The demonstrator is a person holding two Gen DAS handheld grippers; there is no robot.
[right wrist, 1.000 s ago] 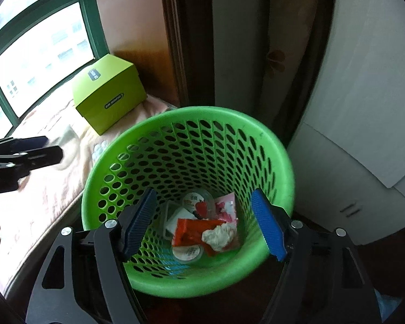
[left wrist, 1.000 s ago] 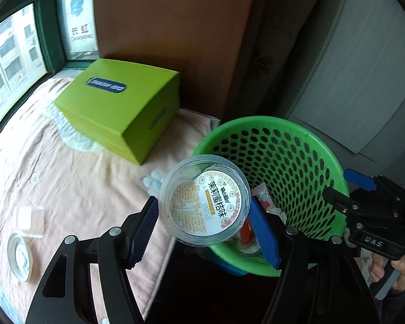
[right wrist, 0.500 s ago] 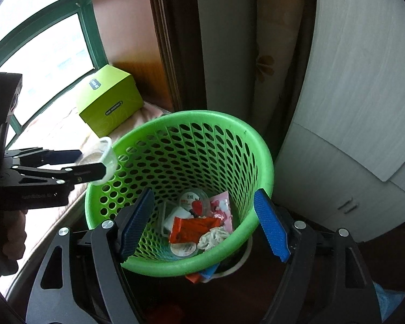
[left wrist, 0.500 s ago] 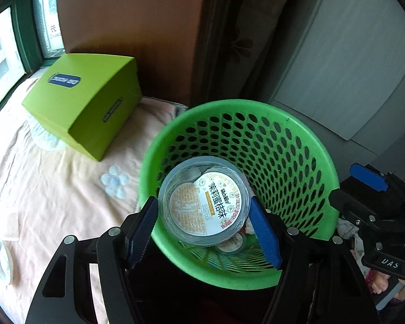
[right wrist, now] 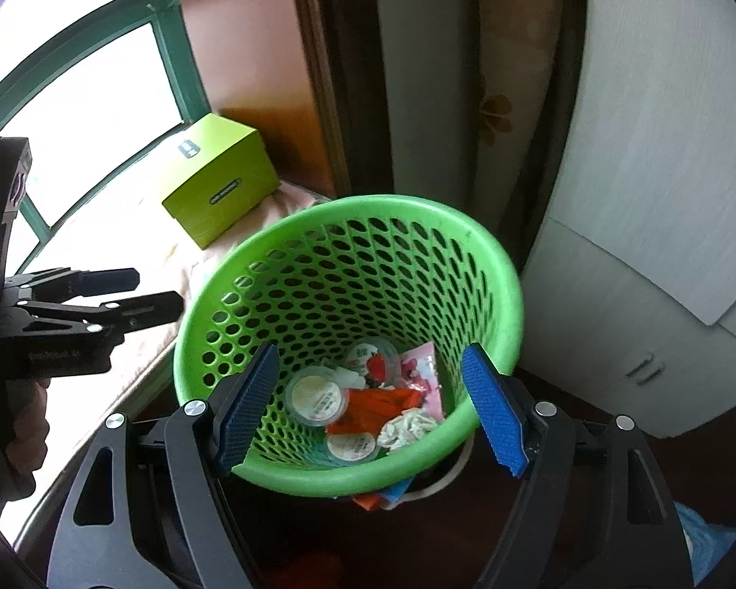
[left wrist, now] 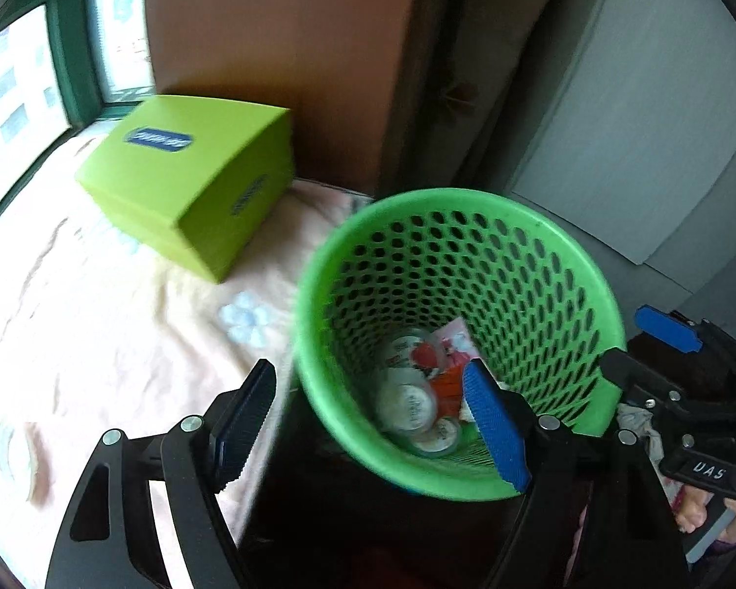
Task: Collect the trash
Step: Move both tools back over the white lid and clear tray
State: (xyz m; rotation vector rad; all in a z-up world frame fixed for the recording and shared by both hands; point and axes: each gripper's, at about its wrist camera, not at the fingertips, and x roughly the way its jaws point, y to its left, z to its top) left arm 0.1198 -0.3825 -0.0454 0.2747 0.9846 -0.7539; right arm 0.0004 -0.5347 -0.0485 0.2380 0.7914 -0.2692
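A green perforated waste basket (left wrist: 584,265) (right wrist: 495,265) stands beside the bed. Inside it lie a clear plastic cup with a printed lid (right wrist: 317,395) (left wrist: 406,405), other small cups, an orange wrapper (right wrist: 373,407), a pink packet (right wrist: 419,373) and crumpled white paper (right wrist: 407,424). My left gripper (left wrist: 368,419) is open and empty, at the basket's near-left rim; it also shows in the right wrist view (right wrist: 137,294). My right gripper (right wrist: 368,405) is open and empty, just above the basket's near rim; it also shows in the left wrist view (left wrist: 662,343).
A lime-green box (left wrist: 191,172) (right wrist: 221,181) sits on the pink bedsheet (left wrist: 98,324) by the window. A round clear lid (left wrist: 14,456) lies on the sheet at the left. A grey cabinet (right wrist: 652,196) and curtain stand behind the basket. Wrappers lie on the floor under the basket (right wrist: 382,498).
My left gripper opened and let go of the clear cup, which now lies in the basket. The left gripper has drawn back to the left of the basket. The right gripper stayed open.
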